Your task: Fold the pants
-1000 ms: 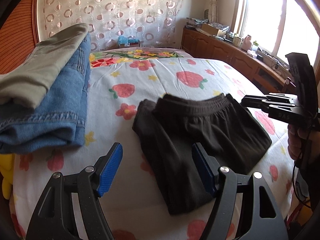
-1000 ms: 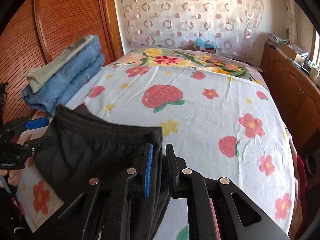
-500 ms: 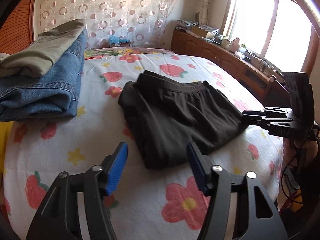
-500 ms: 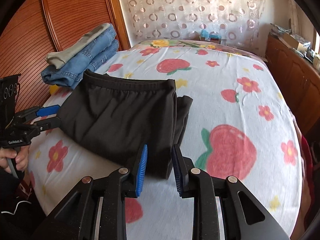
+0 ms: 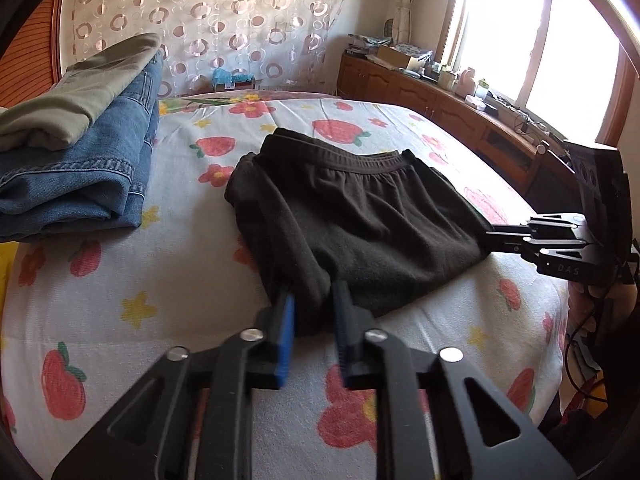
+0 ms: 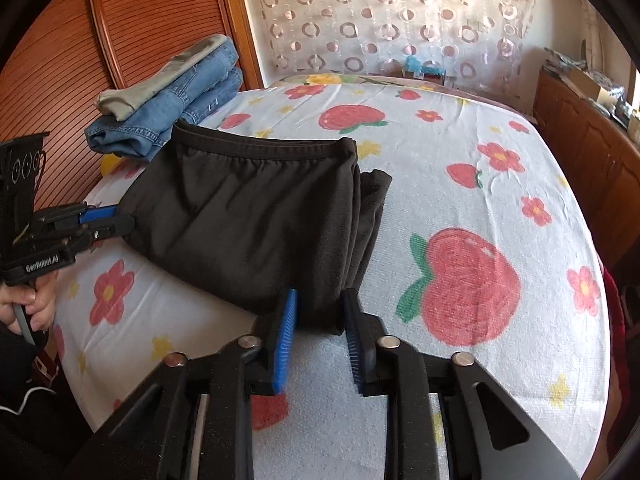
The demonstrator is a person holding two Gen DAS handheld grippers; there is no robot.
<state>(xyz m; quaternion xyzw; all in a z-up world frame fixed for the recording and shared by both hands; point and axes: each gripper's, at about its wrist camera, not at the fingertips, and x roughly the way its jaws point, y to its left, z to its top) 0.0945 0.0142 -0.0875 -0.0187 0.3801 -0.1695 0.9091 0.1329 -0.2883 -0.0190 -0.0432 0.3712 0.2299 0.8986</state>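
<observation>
Dark brown-black pants of soft, fleecy fabric lie folded into a compact rectangle on a bed, close to its near edge. The elastic waistband runs along the far side of the bundle. Folded layers stack up and show at one side edge.

Pants on bed; folded stack left, cabinet right.

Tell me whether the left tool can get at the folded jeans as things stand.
Probably not yet: the left tool has just been closing and is shut on the black pants. The jeans lie unobstructed to its left.
</observation>
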